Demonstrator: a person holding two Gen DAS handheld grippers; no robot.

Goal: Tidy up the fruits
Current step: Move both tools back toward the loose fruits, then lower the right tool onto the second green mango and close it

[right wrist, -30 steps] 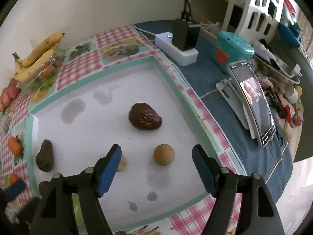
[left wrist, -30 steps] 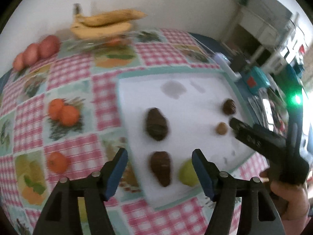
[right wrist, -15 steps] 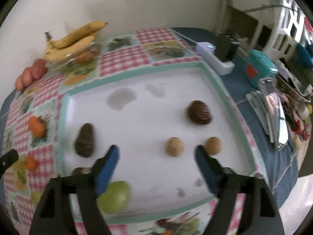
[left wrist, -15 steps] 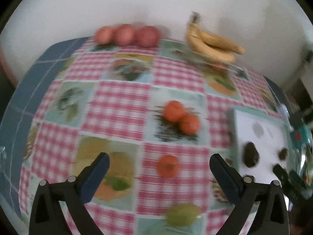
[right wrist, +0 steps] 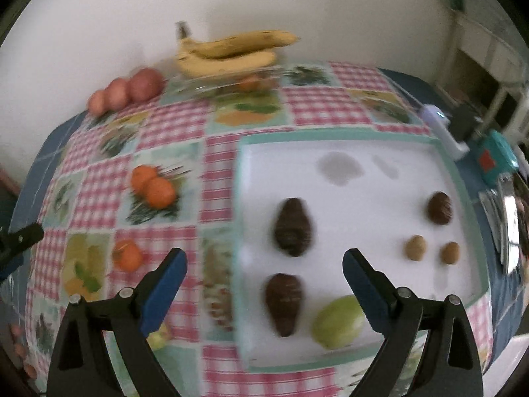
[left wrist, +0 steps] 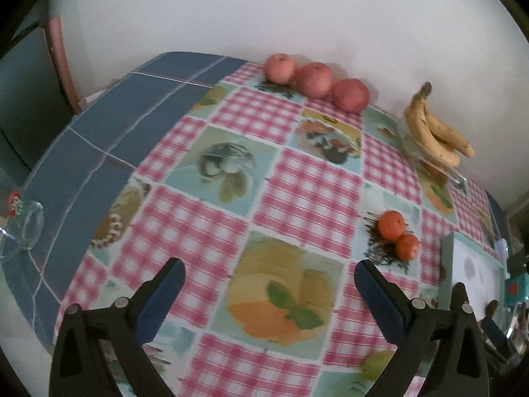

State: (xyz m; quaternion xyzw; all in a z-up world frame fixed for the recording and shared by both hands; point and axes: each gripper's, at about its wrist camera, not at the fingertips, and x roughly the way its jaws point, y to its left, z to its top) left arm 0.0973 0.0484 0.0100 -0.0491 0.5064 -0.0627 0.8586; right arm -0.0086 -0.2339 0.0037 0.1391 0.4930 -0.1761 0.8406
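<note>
Right wrist | right gripper (right wrist: pixel 264 273) wide, empty | green fruit (right wrist: pixel 339 321) at white tray's (right wrist: pixel 380 152) near edge, beside right finger (right wrist: pixel 363 284) | left gripper (left wrist: pixel 268 284) wide, empty

Beyond the spread fingers (right wrist: pixel 367 284) of the right gripper (right wrist: pixel 264 276) lay a flat white tray with a teal rim (right wrist: pixel 330 137) on the pink-checked fruit-print tablecloth (right wrist: pixel 165 125). Two dark brown oval avocados (right wrist: pixel 292 230) sat on it between the fingers, one behind the other; a round green apple (right wrist: pixel 337 321) lay just inside the right finger. Right of that finger rested two small tan balls (right wrist: pixel 416 247) side by side, a third dark fruit (right wrist: pixel 439 207) behind them. Left of the tray lay three orange mandarins (right wrist: pixel 155 188). Farthest back, by the wall, sat yellow bananas (right wrist: pixel 231 53) and, to their left, three red apples (right wrist: pixel 127 91).
</note>
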